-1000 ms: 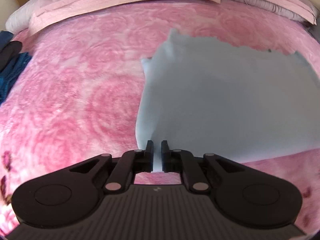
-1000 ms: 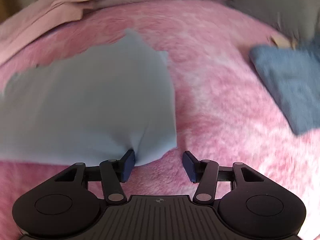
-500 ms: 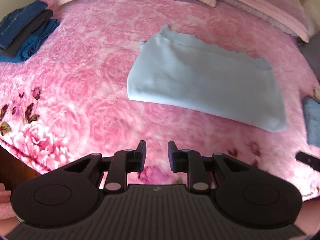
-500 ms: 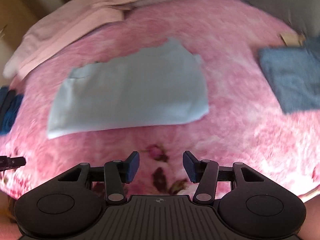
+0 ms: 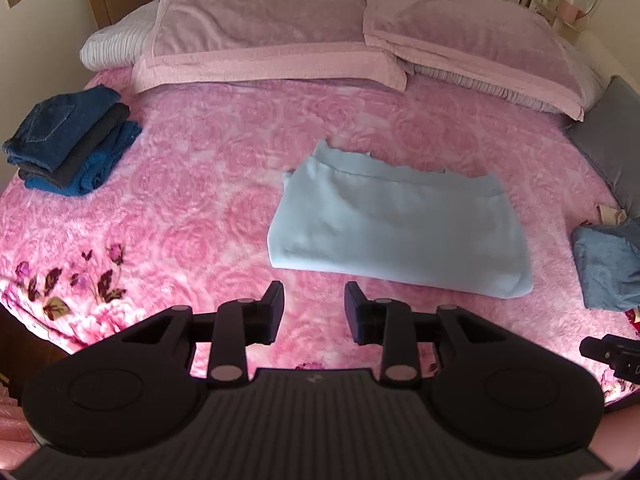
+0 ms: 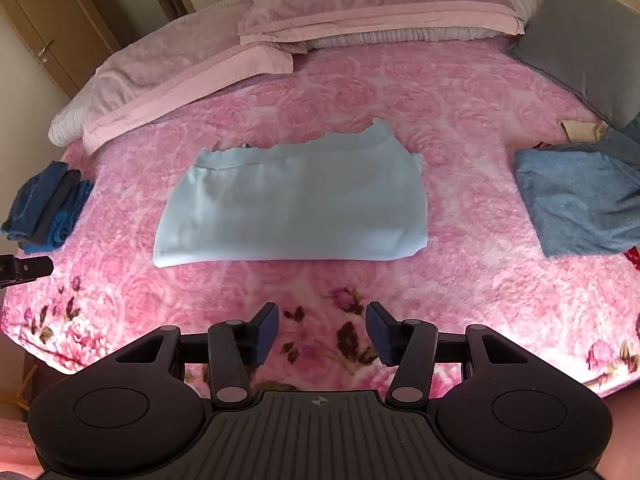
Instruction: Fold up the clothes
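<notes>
Left wrist view shows the pale blue garment (image 5: pixel 400 232) folded mid-bed (image 5: pixel 200 184), soft, light and floppy, likely best pinched at its near corners, while the left gripper (image 5: pixel 314 312), jaws just opening, and right gripper (image 6: pixel 322 332) hover apart, empty.

Matte black left gripper (image 5: pixel 313 308): ribbed central plate with a tiny logo, two round housings with recessed discs, linkage arms pinned by pale rivets, flat black pads (image 5: pixel 274 312). Same build on right gripper (image 6: pixel 322 332), but with dark blue pads (image 6: pixel 267 334) and a small crosshair mark on the plate.
</notes>
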